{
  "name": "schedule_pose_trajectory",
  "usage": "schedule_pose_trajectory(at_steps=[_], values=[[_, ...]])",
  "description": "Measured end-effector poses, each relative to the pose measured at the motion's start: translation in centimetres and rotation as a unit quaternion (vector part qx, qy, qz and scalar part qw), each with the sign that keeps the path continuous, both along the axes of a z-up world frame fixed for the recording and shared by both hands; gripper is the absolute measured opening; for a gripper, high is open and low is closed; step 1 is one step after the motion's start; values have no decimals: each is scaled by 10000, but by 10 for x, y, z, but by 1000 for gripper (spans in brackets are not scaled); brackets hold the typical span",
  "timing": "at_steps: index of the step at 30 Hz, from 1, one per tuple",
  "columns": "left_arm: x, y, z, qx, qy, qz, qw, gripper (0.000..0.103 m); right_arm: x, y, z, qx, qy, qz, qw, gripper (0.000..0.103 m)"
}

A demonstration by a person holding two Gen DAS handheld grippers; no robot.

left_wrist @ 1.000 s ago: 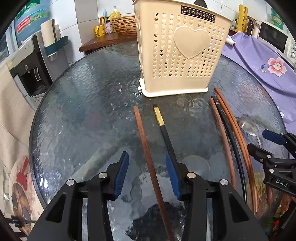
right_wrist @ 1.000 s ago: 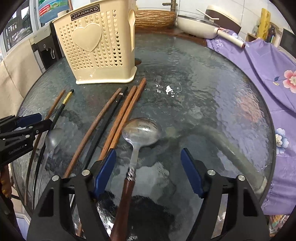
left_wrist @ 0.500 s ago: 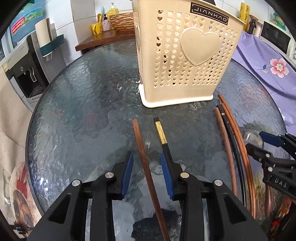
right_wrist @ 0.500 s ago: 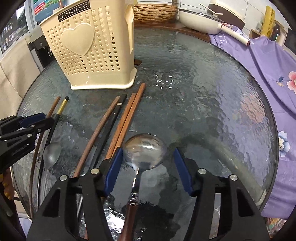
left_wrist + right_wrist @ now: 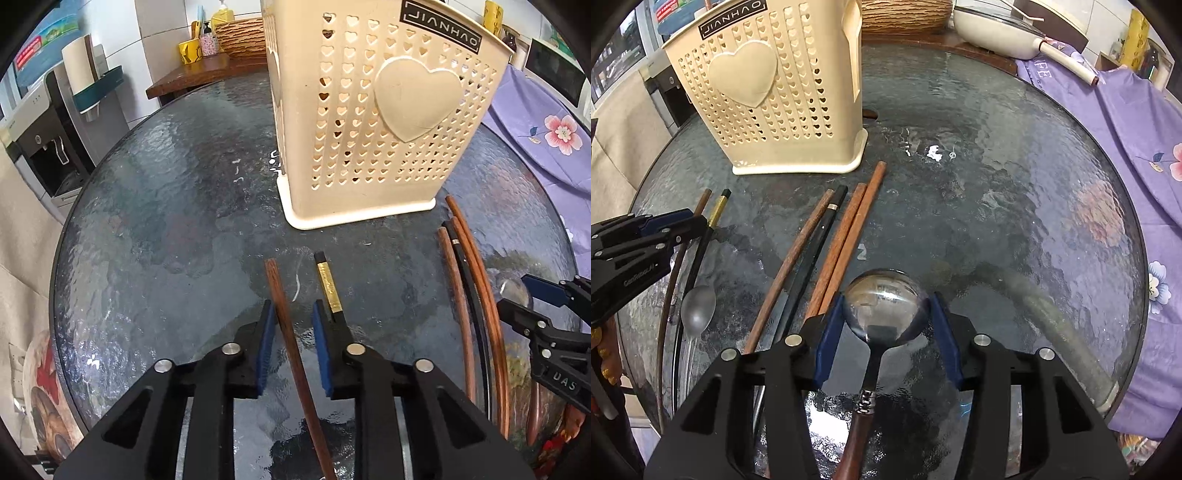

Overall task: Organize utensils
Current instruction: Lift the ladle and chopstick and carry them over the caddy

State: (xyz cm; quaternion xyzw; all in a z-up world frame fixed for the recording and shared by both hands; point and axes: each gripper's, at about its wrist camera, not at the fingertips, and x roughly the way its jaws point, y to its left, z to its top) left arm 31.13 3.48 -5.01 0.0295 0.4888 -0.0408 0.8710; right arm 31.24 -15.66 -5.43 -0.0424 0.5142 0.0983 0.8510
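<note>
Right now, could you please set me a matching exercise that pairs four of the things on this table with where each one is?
Things:
1. big spoon
2. brown chopstick
3. gold-banded chopstick
4. holder

Places:
A. standing upright at the far side of the table
B. between the fingers of the left gripper
C. bowl between the fingers of the right gripper
D. lying just outside the left gripper's right finger

Pairs: 1-C, 2-B, 3-D, 4-A
</note>
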Motion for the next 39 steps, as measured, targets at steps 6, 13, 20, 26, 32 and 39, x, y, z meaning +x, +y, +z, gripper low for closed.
schedule_pose_trajectory(at_steps=[6, 13, 20, 26, 32, 39], values=[[2, 2, 1, -39, -2, 90, 10000, 9, -4, -1, -1, 40, -62, 6, 10000, 48], [-1, 5, 0, -225, -58, 208, 9995, 8, -7, -5, -2, 164, -126, -19, 9998, 48], [-1, 17, 0, -718, -109, 363, 9967, 7, -13, -15, 1, 388, -417, -76, 9983, 47], [-12, 17, 19, -865, -474, 383, 9944, 7, -21, -28, 19, 671, -917, -169, 9934, 47], [-35, 11, 54, -984, -1024, 305, 9894, 7, -35, -35, 44, 838, -1474, -172, 9854, 47], [-66, 12, 92, -1196, -1648, 215, 9788, 7, -62, -42, 71, 948, -2000, -93, 9752, 47]])
